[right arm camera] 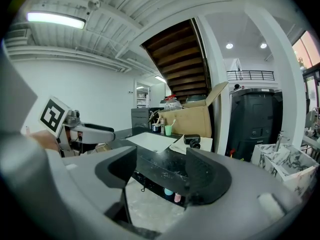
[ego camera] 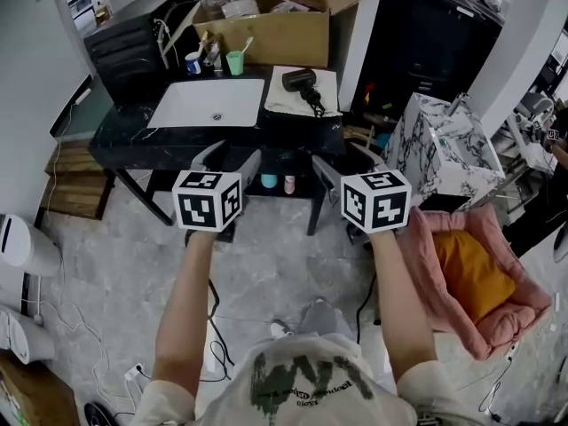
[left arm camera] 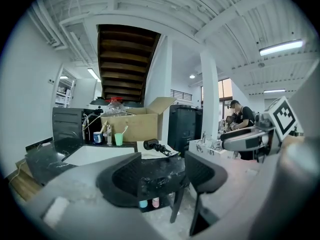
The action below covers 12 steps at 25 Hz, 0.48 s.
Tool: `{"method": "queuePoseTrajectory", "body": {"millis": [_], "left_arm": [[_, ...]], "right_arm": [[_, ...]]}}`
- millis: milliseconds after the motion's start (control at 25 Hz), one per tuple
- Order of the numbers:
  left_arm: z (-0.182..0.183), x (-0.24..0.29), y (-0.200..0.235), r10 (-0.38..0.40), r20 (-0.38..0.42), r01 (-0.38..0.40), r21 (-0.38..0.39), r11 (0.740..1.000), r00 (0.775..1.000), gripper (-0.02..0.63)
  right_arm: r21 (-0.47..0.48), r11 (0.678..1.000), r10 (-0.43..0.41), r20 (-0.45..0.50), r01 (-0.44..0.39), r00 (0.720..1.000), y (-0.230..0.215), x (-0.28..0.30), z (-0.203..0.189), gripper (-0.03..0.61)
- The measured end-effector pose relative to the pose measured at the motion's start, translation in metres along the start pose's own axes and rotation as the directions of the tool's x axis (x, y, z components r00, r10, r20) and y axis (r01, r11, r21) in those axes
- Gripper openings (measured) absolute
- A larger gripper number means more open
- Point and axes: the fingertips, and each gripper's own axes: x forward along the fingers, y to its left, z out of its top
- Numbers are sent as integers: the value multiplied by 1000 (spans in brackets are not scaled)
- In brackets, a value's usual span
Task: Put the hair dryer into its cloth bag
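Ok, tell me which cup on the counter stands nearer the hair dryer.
The green cup; the blue cup beside it stands farther from the hair dryer.

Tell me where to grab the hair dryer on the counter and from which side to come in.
Probably the thick black body of the hair dryer, reached from the front edge of the counter, jaws across its width. It lies flat on the pale cloth right of the sink, nothing crowding it; the end trailing toward you looks thin and cord-like, a poor hold.
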Motion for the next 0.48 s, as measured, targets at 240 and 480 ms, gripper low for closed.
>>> {"method": "queuePoseTrajectory", "body": {"millis": [240,480], "left_arm": [[-1,19,14,0,-6,0,4,1000,1000,271],[6,55,27,-11,-14,12,15,1000,1000,270]], "right_arm": [[8,1000,-12,0,12,1000,-11,22,3,307],[17,1000,-19,-9,19,1000,-33,55,6,307]]}}
